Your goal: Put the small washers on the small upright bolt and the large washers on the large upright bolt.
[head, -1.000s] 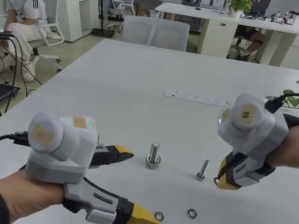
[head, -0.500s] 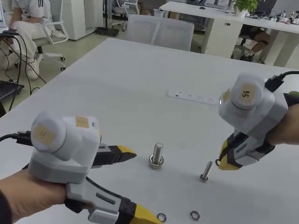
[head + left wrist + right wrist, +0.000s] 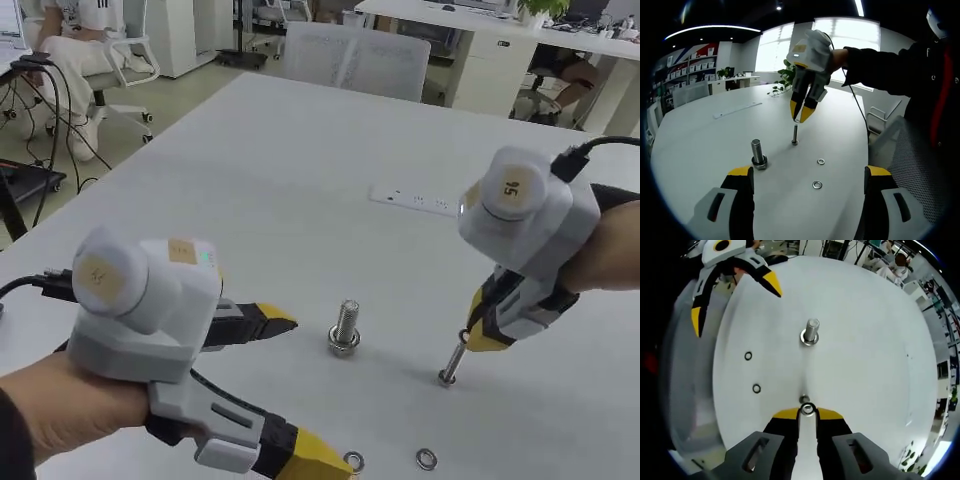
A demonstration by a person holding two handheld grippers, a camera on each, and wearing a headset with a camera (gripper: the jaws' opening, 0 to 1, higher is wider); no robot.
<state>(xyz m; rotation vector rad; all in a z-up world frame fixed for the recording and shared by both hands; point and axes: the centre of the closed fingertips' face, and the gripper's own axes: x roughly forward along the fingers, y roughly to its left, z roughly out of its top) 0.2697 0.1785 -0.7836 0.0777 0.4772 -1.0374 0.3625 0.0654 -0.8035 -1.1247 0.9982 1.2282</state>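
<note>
Where 2 washers lie — the table is white.

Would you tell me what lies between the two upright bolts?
Only bare table separates the large bolt from the small bolt, seen in the head view.

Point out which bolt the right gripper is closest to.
The thin small bolt: the right gripper sits right at its top, pinching a washer. The thick bolt stands well apart from it.
</note>
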